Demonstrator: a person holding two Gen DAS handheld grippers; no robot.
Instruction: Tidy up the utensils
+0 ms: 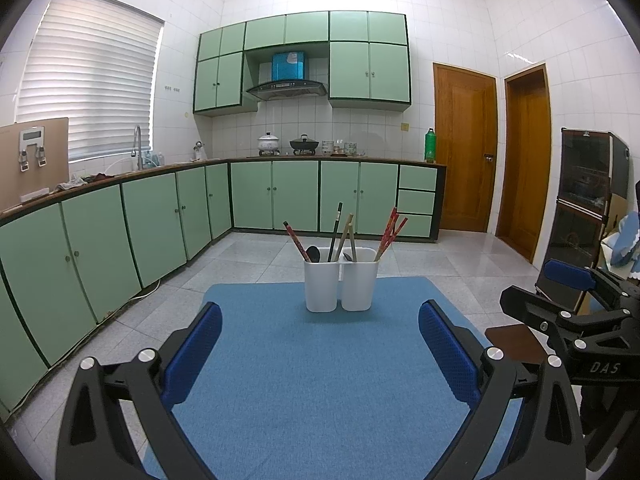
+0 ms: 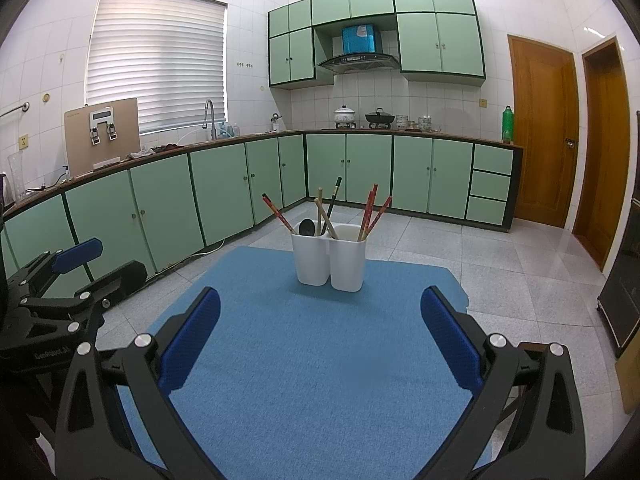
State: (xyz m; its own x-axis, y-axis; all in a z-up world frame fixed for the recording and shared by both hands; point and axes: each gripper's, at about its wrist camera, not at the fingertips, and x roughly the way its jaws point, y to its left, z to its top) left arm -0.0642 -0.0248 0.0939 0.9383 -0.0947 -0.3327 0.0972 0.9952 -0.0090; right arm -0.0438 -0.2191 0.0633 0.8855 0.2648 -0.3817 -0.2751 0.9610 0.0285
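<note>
Both tongs, left (image 1: 320,344) and right (image 2: 320,332), were spread wide and empty, the white utensil holder (image 1: 341,285) sitting well ahead of them.

- Left gripper (image 1: 320,344): jaws spread wide, empty, above the near half of the blue mat (image 1: 320,392).
- Two white holders (image 1: 341,284): upright, touching side by side, near the mat's far edge.
- Left holder: red chopstick (image 1: 297,241), black ladle (image 1: 313,254), black chopstick (image 1: 335,232).
- Right holder: red chopsticks (image 1: 390,233).
- Right gripper (image 1: 576,292): beyond the mat's right edge; its state cannot be determined.
</note>
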